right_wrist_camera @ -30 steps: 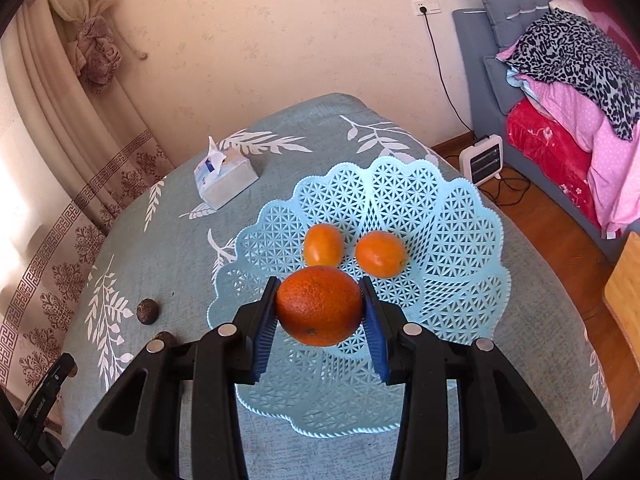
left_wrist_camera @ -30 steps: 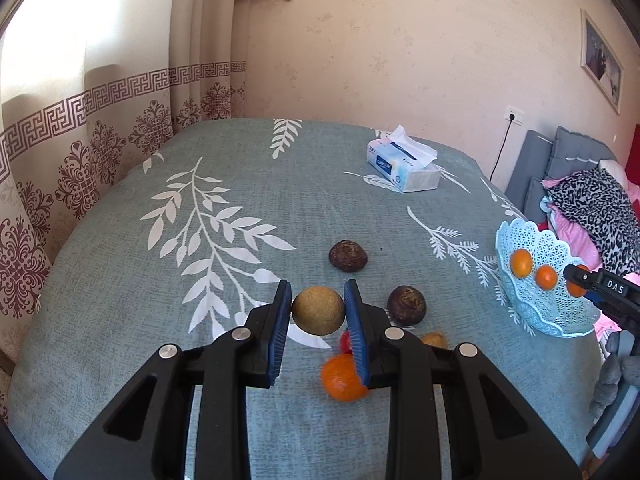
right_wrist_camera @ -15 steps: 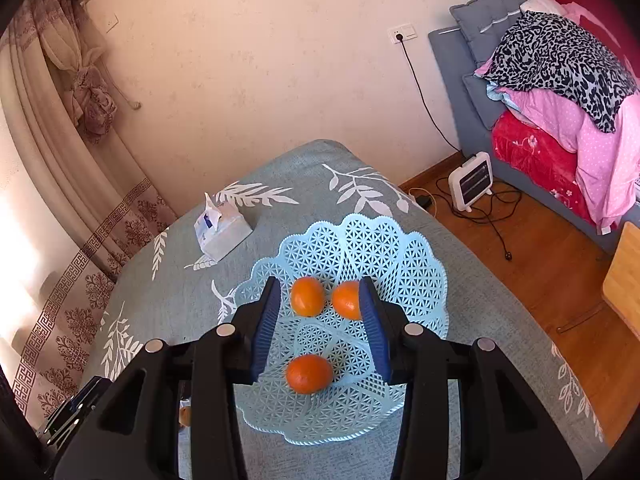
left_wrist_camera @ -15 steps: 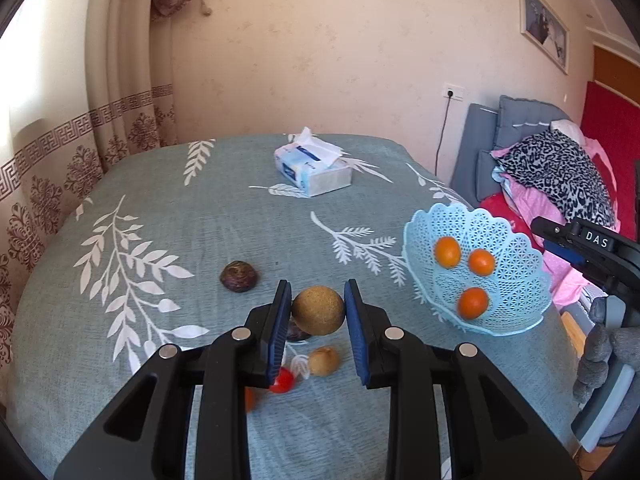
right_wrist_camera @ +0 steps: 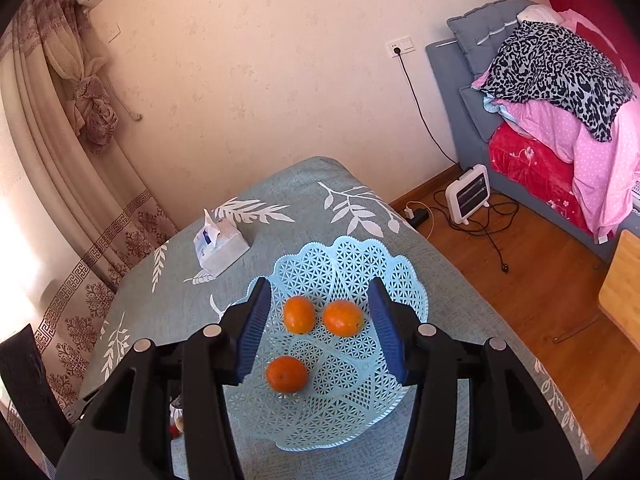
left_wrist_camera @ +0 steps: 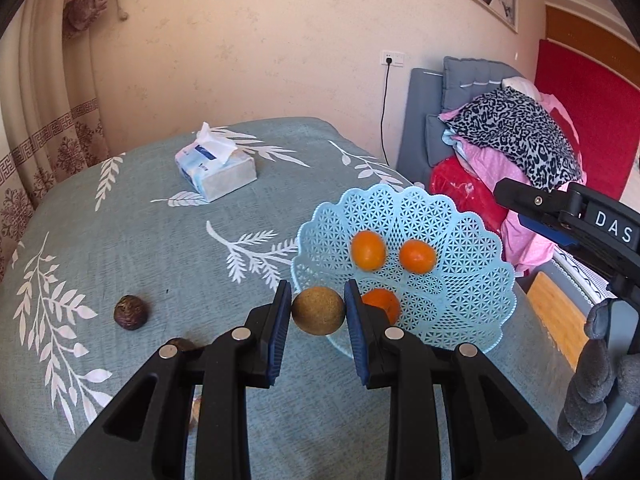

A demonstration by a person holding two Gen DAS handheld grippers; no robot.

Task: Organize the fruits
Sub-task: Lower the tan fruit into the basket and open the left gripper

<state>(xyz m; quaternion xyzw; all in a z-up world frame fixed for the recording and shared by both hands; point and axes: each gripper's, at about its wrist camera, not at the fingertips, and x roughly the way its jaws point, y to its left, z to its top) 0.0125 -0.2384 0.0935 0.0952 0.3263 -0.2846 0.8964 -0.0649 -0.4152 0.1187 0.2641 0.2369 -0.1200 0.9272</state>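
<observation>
Since a second ago, the orange (right_wrist_camera: 286,374) has left the right gripper (right_wrist_camera: 318,326) and lies in the near part of the blue basket (right_wrist_camera: 404,276), with two oranges farther in; those jaws now stand spread and empty above it. Meanwhile the left gripper (left_wrist_camera: 318,312) has carried its brown round fruit (left_wrist_camera: 318,310), pinched between its pads, to the basket's near left rim. One dark fruit (left_wrist_camera: 131,312) sits on the tablecloth (left_wrist_camera: 140,232) at left, a tissue box (left_wrist_camera: 216,168) beyond.

Left tool (left_wrist_camera: 318,312) clamped around brown fruit (left_wrist_camera: 318,311) beside basket (left_wrist_camera: 472,292) with 3 oranges (left_wrist_camera: 368,250)
</observation>
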